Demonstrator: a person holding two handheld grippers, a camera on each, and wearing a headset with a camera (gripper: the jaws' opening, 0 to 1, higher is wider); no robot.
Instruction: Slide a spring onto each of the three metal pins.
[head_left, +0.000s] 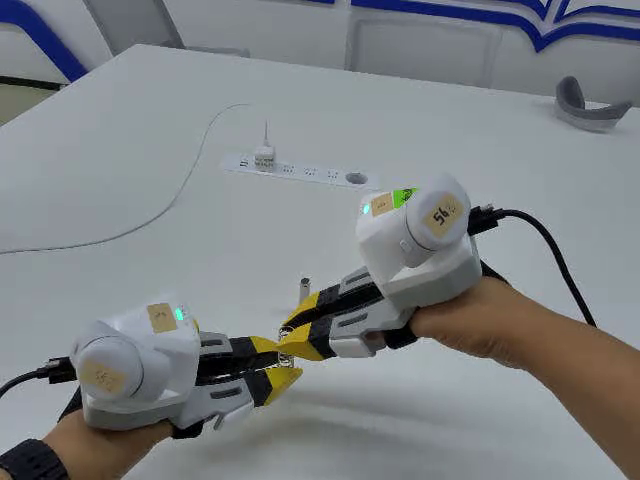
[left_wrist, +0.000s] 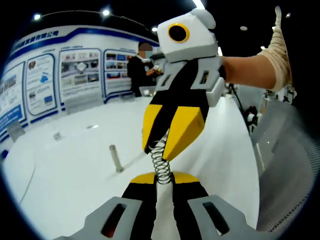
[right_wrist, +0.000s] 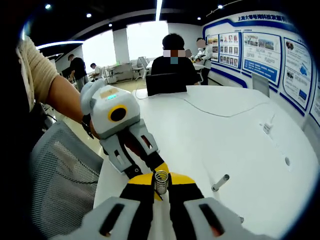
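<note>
Presently: both tools meet low over the surface (head_left: 420, 130), tip to tip, with one spring (left_wrist: 161, 165) between them. The left tool (left_wrist: 158, 178) is narrowed on the spring's lower coils. The right tool (left_wrist: 160, 149) is pinched down on its upper end, so the spring is clamped at both ends (it looks like a hand-over or a re-grip). A pin (left_wrist: 115, 158) stands upright on the surface just beyond the tips, apart from them and bare.

Risks as I judge them:
- If the hands drift apart while both tools grip, the spring will stretch, or snap out of one tool and fly.
- If one tool opens while the other has a thin bite on only a coil or two, the spring may tip sideways or drop and roll off across the surface.
- Squeezing across the coils could flatten the bore, and then it would snag on the pin's top instead of sliding down.
- The pin looks slim, and I cannot tell how it is fixed. A sideways nudge from a tool, or a spring brought in tilted, could knock it over.
</note>
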